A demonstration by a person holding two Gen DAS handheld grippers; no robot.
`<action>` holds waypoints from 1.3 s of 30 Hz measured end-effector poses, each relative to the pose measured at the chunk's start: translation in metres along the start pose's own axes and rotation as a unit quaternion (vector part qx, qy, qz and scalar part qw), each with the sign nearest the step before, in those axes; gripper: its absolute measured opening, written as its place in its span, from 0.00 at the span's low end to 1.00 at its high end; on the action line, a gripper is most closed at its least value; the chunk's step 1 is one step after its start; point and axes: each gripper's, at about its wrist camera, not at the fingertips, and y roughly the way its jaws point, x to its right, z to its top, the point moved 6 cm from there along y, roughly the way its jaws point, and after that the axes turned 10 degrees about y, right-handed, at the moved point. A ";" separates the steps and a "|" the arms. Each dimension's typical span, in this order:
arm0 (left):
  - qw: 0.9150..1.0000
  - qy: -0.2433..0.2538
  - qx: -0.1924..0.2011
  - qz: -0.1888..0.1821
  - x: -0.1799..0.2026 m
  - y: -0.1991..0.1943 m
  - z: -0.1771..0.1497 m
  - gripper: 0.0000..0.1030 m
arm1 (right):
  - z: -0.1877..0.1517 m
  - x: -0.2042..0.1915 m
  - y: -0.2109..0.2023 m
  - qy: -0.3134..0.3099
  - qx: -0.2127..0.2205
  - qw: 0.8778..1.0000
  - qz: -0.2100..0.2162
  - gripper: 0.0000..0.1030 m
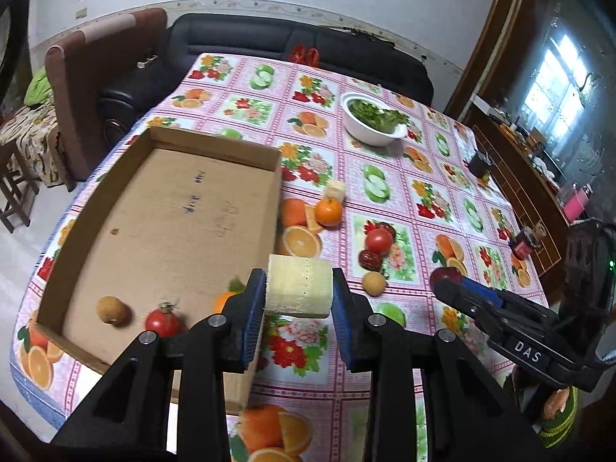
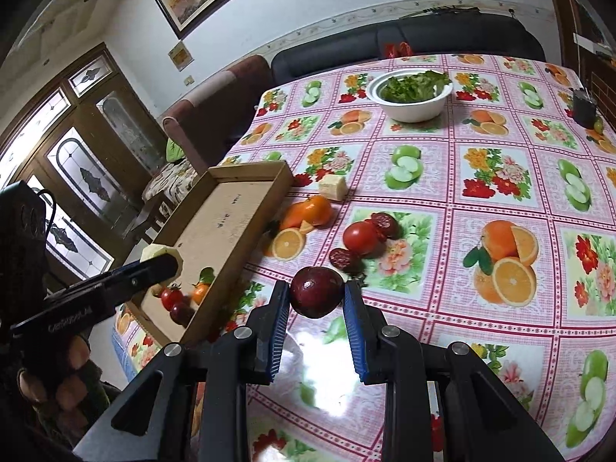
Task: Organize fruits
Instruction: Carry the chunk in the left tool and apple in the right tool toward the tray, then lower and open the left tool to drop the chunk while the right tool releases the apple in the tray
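My left gripper (image 1: 299, 288) is shut on a pale yellow fruit chunk (image 1: 299, 287), held above the near right corner of the cardboard tray (image 1: 169, 208). The tray holds a longan (image 1: 111, 310), a tomato (image 1: 162, 321) and an orange (image 1: 225, 300). My right gripper (image 2: 316, 294) is shut on a dark red plum (image 2: 316, 292) above the table; it also shows in the left wrist view (image 1: 446, 279). On the cloth lie an orange (image 1: 328, 211), a tomato (image 1: 378, 241), a red date (image 1: 371, 260), a longan (image 1: 374, 283) and another pale chunk (image 1: 334, 190).
A white bowl of greens (image 1: 375, 119) stands at the far side of the fruit-print tablecloth. A dark cup (image 1: 479, 163) and a small red item (image 1: 523, 246) sit near the right edge. A sofa and armchair stand behind the table.
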 end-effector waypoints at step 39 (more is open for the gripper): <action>0.994 -0.068 -0.003 0.081 -0.104 -0.003 -0.013 0.30 | -0.010 -0.086 0.048 -0.071 -0.041 0.996 0.043 0.28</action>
